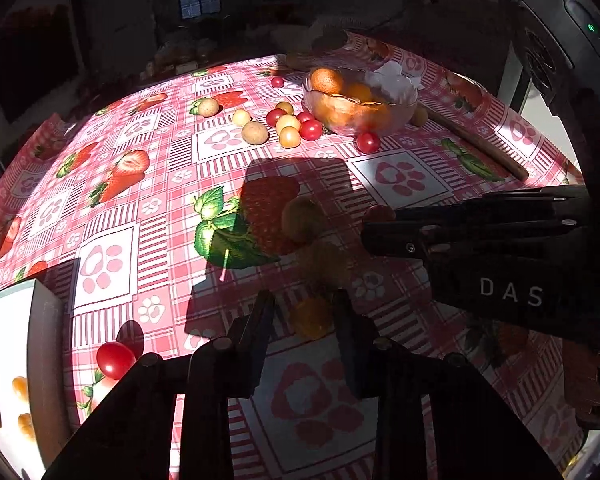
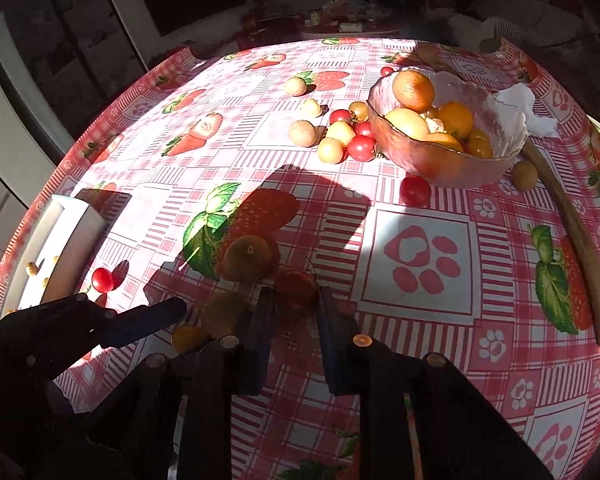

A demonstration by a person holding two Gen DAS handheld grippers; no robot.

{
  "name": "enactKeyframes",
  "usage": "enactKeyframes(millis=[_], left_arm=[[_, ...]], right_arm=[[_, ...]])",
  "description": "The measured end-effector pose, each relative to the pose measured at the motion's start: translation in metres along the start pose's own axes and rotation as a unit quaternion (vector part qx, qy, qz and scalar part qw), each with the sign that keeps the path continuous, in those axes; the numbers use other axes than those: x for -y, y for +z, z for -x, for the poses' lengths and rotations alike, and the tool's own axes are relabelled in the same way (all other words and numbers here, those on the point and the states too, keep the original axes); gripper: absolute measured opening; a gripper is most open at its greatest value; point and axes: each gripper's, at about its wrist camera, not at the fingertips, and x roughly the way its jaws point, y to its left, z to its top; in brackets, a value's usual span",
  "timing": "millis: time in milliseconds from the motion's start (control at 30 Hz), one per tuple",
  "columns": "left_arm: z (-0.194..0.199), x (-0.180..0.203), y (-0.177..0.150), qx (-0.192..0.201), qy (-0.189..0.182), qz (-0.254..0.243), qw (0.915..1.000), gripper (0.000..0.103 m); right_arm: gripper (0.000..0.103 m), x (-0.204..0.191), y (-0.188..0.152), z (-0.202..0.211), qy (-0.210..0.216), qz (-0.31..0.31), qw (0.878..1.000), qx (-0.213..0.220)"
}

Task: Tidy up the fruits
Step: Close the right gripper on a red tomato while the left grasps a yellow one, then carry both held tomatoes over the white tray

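Fruits are scattered over the strawberry-print tablecloth [image 2: 420, 256], with a cluster of red and yellow cherry tomatoes [image 2: 350, 136] in the upper centre of the right wrist frame, beside a glass bowl [image 2: 460, 166] that already holds oranges. A white tray [image 1: 40, 344] at the lower left of the left wrist frame contains a few small yellow pieces.

The step in hand is judged to be a pick-up by both tools in the shadowed zone.

1. The left gripper [image 1: 306, 308] is spread, its jaws flanking a yellow tomato [image 1: 310, 320] at the lower centre; contact cannot be confirmed.
2. The right gripper [image 2: 294, 300] is spread, with a red tomato [image 2: 296, 286] just ahead of its jaws.

A brown round fruit [image 2: 248, 258] lies just beyond, close to both.

The next move is judged to call for closure with light force, since the round, smooth tomatoes may roll or be crushed. Whether transfer is intended to the bowl or the tray cannot be told.
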Motion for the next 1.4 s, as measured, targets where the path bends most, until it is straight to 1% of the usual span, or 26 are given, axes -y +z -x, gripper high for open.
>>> enactKeyframes(millis=[100, 133, 167, 300, 433, 700, 1033, 1300, 1400], left_arm=[[0.001, 0.0, 0.0, 0.002, 0.001, 0.001, 1.0, 0.033], [0.001, 0.0, -0.001, 0.002, -0.002, 0.003, 1.0, 0.028], [0.002, 0.0, -0.002, 0.002, -0.007, 0.003, 1.0, 0.021], [0.007, 0.001, -0.006, 0.001, -0.017, 0.004, 0.9998, 0.021], [0.015, 0.001, -0.012, -0.001, -0.023, 0.011, 0.9997, 0.021], [0.046, -0.011, -0.028, 0.006, -0.027, 0.028, 0.9992, 0.021], [0.087, -0.05, -0.049, 0.024, -0.012, 0.064, 0.9976, 0.021], [0.113, -0.085, -0.067, 0.036, 0.016, 0.088, 0.9954, 0.021], [0.119, -0.095, -0.073, 0.038, 0.031, 0.098, 0.994, 0.021]], right_arm=[[0.023, 0.009, -0.012, 0.01, 0.0, -0.021, 1.0, 0.0], [0.023, 0.011, -0.016, 0.013, 0.001, -0.028, 1.0, 0.0], [0.023, 0.014, -0.02, 0.017, 0.002, -0.035, 0.999, 0.0], [0.023, 0.018, -0.032, 0.029, 0.006, -0.054, 0.999, 0.001], [0.023, 0.015, -0.039, 0.04, 0.006, -0.055, 0.998, 0.006], [0.023, 0.0, -0.048, 0.056, 0.014, -0.056, 0.998, 0.006], [0.023, -0.041, -0.048, 0.064, 0.023, -0.035, 0.999, 0.002], [0.023, -0.085, -0.047, 0.06, 0.026, -0.002, 1.0, -0.006], [0.023, -0.101, -0.046, 0.06, 0.027, 0.01, 1.0, -0.008]])
